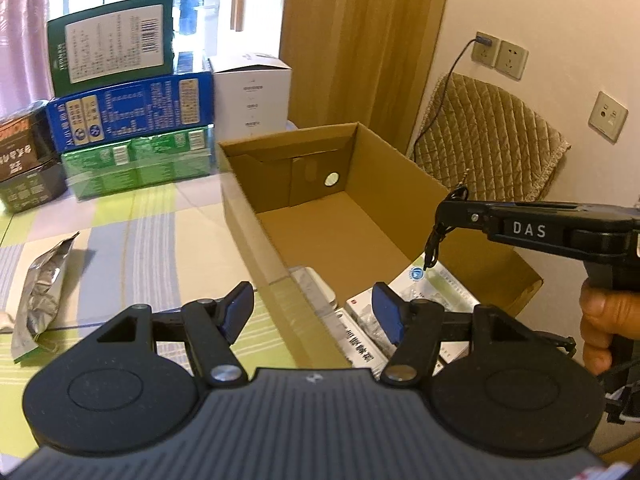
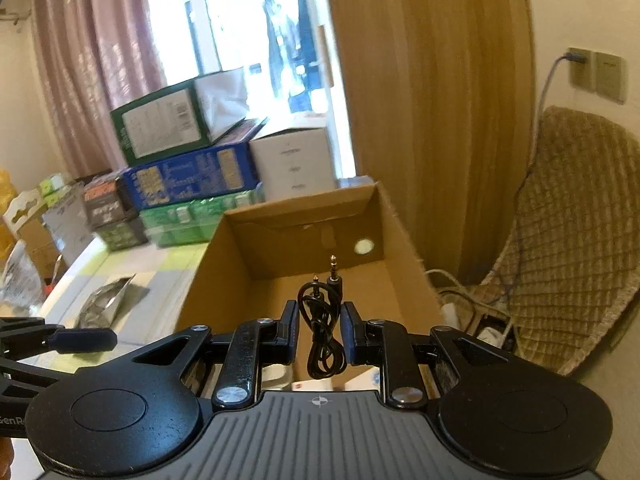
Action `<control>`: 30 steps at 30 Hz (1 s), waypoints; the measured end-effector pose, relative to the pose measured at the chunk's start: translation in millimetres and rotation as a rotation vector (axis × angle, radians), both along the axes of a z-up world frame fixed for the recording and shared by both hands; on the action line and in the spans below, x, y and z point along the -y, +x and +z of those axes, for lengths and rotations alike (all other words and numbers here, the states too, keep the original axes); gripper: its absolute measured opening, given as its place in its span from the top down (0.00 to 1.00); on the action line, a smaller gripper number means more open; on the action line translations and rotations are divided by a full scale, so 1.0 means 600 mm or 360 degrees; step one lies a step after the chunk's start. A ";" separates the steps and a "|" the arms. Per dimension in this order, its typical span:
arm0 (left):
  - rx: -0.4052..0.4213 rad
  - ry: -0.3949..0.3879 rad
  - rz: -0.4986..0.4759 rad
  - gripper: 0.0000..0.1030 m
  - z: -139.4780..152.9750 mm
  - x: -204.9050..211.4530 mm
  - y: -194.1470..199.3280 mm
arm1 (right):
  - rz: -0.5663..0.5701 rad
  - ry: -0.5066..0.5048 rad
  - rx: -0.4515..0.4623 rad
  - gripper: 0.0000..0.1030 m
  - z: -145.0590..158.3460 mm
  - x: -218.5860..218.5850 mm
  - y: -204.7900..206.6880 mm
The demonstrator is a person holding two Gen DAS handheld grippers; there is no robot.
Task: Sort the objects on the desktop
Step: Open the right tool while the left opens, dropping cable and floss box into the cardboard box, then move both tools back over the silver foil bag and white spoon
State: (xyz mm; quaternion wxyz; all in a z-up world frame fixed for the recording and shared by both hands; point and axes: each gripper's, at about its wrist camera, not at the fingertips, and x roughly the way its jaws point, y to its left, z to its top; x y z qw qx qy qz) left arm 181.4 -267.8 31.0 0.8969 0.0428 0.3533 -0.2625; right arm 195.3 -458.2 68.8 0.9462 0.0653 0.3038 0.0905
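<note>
My coiled black audio cable [image 2: 322, 336] dangles over the open cardboard box [image 2: 304, 240]; white medicine packets [image 1: 436, 292], I think, lie inside.

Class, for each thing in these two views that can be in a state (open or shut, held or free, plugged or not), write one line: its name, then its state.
left gripper: open, holding nothing.
right gripper: shut on the audio cable.
audio cable: coiled, held above the box, both plugs free.
cardboard box: open-topped, medicine packs at its near end.
foil pouch: lying crumpled on the table.
wall socket: a plug is in it.
</note>
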 end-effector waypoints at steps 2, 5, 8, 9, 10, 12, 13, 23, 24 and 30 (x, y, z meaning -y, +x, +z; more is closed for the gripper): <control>-0.0005 0.0000 0.0008 0.41 0.000 -0.007 -0.001 | 0.0033 0.0009 -0.0004 0.76 -0.001 -0.008 0.004; -0.0003 -0.0005 0.0023 0.37 0.001 -0.017 -0.004 | -0.0001 0.0027 0.0044 0.37 0.004 -0.012 -0.001; 0.0001 -0.0012 0.0040 0.33 0.001 -0.028 -0.012 | -0.0006 0.0028 0.0066 0.37 0.009 -0.014 -0.012; -0.0001 -0.0018 0.0047 0.32 0.001 -0.033 -0.015 | -0.0008 0.0028 0.0068 0.37 0.010 -0.015 -0.015; -0.0003 -0.0024 0.0055 0.31 0.001 -0.037 -0.018 | -0.0012 0.0029 0.0069 0.37 0.010 -0.016 -0.021; -0.0009 -0.0033 0.0079 0.26 0.001 -0.046 -0.025 | -0.0022 0.0036 0.0072 0.36 0.012 -0.018 -0.033; -0.0011 -0.0036 0.0090 0.26 0.001 -0.051 -0.029 | -0.0030 0.0040 0.0069 0.36 0.012 -0.019 -0.040; -0.0017 -0.0028 0.0186 0.12 0.010 -0.107 -0.072 | -0.0043 0.0085 0.0071 0.15 0.017 -0.054 -0.123; -0.0012 -0.0029 0.0195 0.10 0.011 -0.112 -0.077 | -0.0046 0.0089 0.0069 0.10 0.017 -0.060 -0.129; 0.0012 -0.0017 0.0244 0.02 0.018 -0.152 -0.102 | -0.0031 0.0108 0.0069 0.02 0.020 -0.093 -0.164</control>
